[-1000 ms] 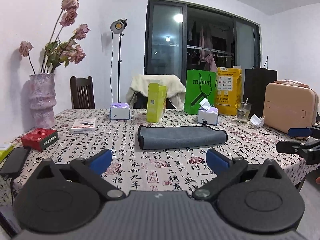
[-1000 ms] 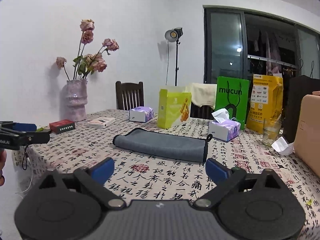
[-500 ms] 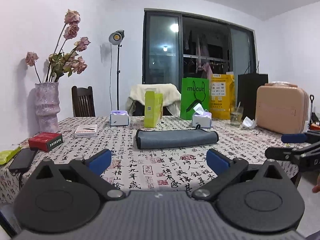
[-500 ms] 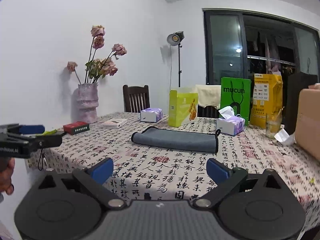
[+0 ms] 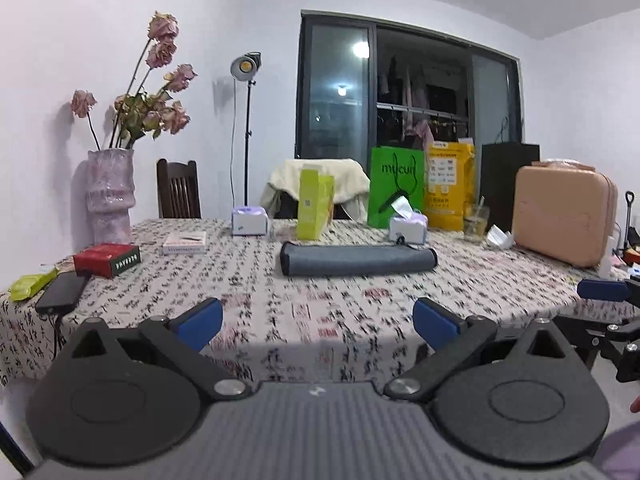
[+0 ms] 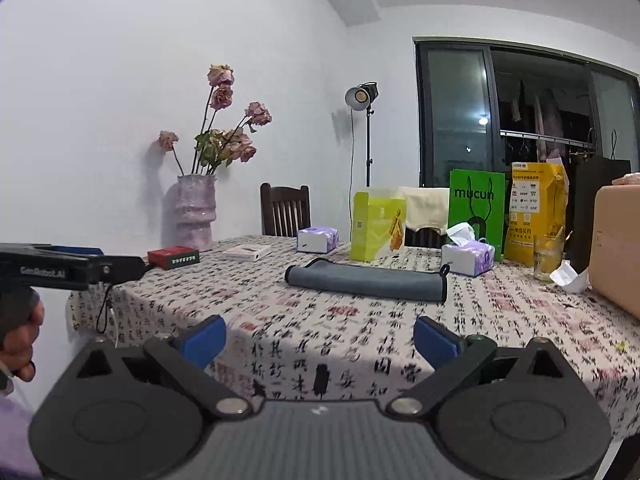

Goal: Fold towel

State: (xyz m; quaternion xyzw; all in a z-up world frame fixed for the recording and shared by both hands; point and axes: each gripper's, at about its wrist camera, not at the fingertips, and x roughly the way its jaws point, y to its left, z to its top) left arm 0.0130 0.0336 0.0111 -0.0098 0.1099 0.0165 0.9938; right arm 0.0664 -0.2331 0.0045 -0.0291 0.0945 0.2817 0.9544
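A grey towel lies folded into a long narrow strip in the middle of the patterned tablecloth; it also shows in the right wrist view. My left gripper is open and empty, held back at the table's near edge, well short of the towel. My right gripper is open and empty, also off the near edge. The right gripper shows at the right edge of the left wrist view; the left gripper shows at the left of the right wrist view.
On the table stand a vase of dried roses, a red box, a phone, two tissue boxes, a yellow-green carton, a green bag, a glass and a pink case. Chairs stand behind.
Both grippers have pulled back and lowered away from the table, so the towel looks farther off. The towel has not moved. Both stay open.
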